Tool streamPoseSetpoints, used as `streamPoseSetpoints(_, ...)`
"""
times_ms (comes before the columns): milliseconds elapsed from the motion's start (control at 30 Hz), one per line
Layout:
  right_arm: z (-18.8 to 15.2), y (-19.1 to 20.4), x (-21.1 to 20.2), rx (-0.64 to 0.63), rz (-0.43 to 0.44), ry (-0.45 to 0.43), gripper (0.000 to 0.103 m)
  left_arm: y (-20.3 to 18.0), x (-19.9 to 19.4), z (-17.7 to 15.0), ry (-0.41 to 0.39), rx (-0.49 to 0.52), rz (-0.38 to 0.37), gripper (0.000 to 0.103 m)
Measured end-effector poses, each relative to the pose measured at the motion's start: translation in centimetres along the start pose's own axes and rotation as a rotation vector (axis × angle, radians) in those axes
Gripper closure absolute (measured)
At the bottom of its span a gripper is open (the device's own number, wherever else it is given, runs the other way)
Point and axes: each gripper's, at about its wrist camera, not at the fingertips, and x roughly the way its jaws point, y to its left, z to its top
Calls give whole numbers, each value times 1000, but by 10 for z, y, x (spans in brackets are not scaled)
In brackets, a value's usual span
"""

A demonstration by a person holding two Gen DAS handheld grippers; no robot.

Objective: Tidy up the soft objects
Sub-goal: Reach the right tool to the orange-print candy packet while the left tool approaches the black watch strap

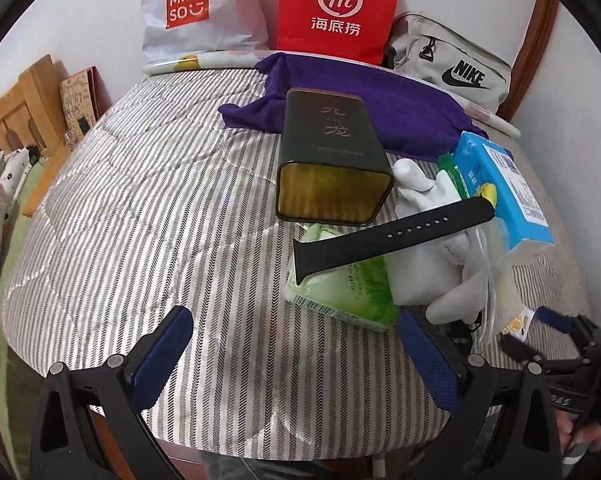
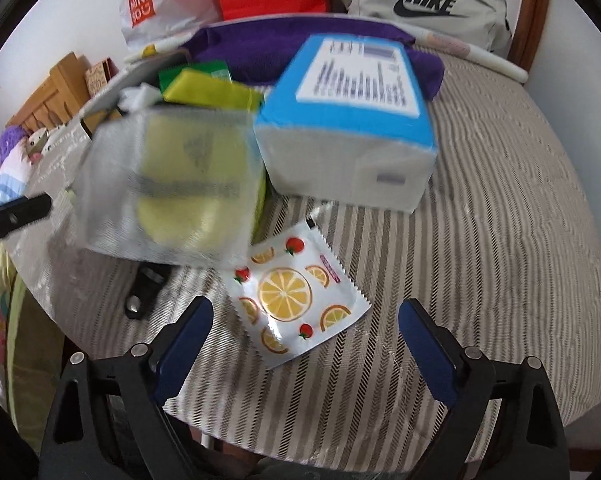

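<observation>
"MINISO" on white plastic bag (image 1: 198,12); "Hi" with 海底捞 on red paper bag (image 1: 338,8); "NIKE" on grey pouch (image 1: 456,70); 九龙 on dark tin (image 1: 332,152).

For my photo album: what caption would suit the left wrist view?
Open left gripper over a striped quilt, facing a dark tin, black watch strap and green tissue pack.

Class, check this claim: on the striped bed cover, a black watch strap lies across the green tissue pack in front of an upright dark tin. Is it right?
Not quite. The left wrist view shows the dark tin lying on its side, not upright. The black watch strap does lie across the green tissue pack on the striped bed cover.
</observation>
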Motion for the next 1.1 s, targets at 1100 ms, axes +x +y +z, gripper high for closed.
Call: streamPoseSetpoints(1100, -7, -9, 0, -105, 23, -201, 42, -33, 21, 39, -100, 443, -247, 15)
